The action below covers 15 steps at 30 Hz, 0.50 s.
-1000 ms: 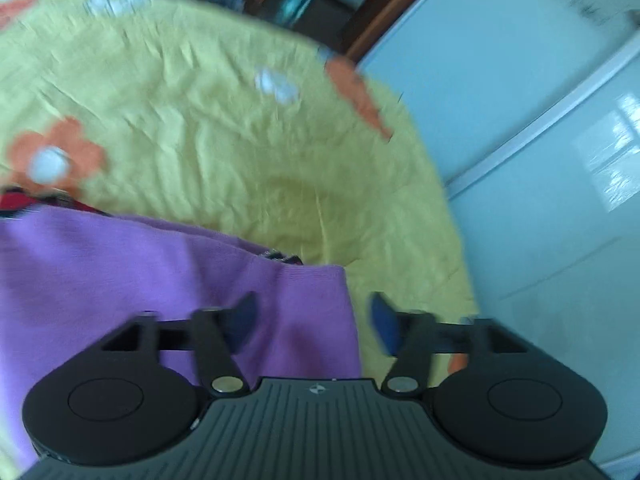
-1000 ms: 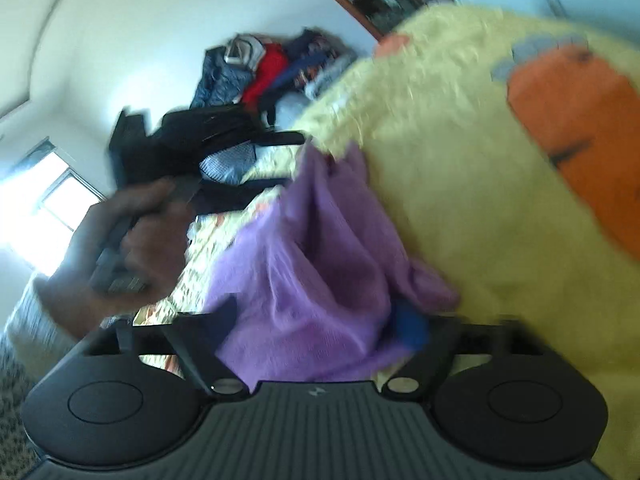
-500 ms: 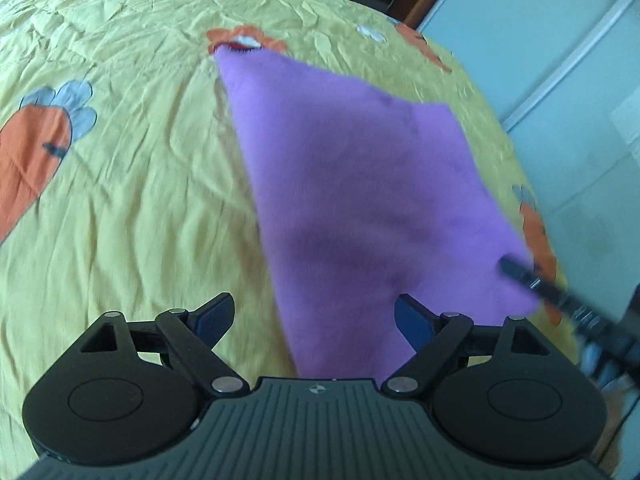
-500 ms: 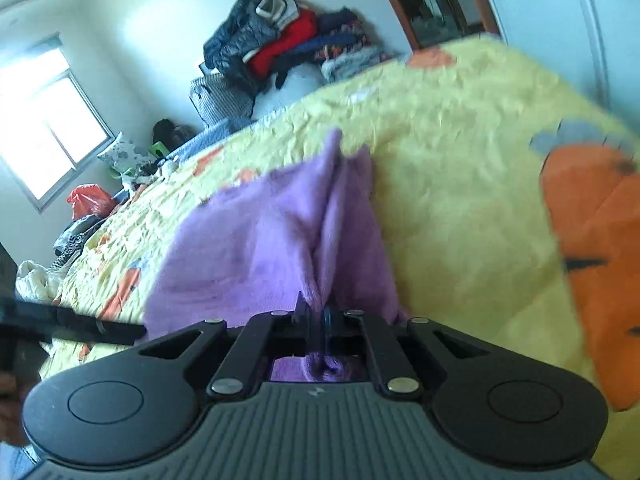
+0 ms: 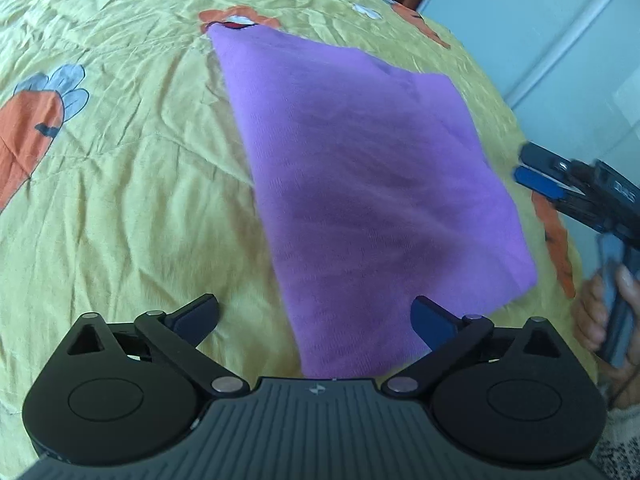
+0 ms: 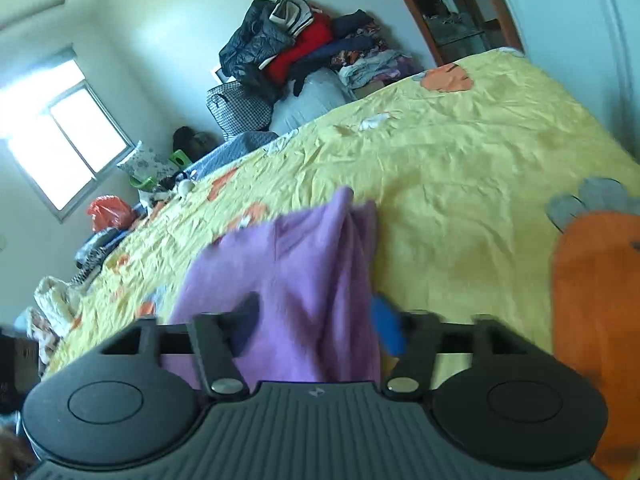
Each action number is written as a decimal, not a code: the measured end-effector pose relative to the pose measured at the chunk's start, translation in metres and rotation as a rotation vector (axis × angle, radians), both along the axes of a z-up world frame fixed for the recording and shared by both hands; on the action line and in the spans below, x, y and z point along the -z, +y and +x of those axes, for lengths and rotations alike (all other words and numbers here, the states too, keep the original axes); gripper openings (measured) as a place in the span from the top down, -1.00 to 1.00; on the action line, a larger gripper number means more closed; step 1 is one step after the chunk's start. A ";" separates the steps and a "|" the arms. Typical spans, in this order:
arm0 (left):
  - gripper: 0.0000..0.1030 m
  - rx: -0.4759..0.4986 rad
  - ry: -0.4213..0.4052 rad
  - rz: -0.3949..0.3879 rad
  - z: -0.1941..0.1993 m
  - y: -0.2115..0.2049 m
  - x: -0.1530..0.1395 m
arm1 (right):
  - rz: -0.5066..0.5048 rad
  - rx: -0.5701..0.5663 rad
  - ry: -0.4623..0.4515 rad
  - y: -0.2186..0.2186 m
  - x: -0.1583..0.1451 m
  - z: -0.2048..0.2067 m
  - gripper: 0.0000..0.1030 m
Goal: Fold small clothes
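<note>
A folded purple knit garment [image 5: 360, 184] is lying flat on the yellow quilted bedspread printed with orange carrots [image 5: 120, 160]. The left gripper [image 5: 316, 316] is hovering over its near edge, jaws opening wide, nothing pinched between them. The right gripper [image 6: 316, 324] is also opening; a ridge of the purple cloth is standing between its blurred pads [image 6: 386, 326], seemingly no longer pressed. A heap of dark and red clothing [image 6: 296, 52] is sitting against the far wall.

Purple cloth [image 5: 372, 184] flat on yellow carrot-print bedspread [image 5: 120, 184], unheld.
</note>
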<state>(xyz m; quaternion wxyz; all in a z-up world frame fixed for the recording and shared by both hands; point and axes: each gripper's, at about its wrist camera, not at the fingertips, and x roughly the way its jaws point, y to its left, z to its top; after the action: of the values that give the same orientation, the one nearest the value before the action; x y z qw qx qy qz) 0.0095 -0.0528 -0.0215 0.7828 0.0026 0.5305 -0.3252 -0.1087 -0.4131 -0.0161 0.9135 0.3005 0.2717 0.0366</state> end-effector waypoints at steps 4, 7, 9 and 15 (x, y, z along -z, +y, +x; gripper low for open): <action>-0.97 -0.024 -0.010 0.004 0.006 -0.002 -0.002 | -0.027 -0.060 -0.029 0.000 0.002 0.031 -0.13; -0.97 -0.017 -0.012 0.006 0.006 -0.002 -0.002 | -0.036 -0.095 0.004 0.005 0.004 0.043 0.23; -0.98 -0.012 -0.016 0.011 0.004 -0.003 -0.001 | -0.044 -0.103 0.035 0.011 0.007 0.046 0.23; -0.99 0.001 -0.025 0.027 0.002 -0.008 -0.002 | -0.016 -0.086 0.061 0.011 0.019 0.040 0.25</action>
<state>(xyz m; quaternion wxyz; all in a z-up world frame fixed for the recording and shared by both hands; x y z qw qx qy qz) 0.0120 -0.0608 -0.0195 0.7889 0.0175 0.5252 -0.3185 -0.0683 -0.4017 -0.0355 0.9048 0.2822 0.3125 0.0642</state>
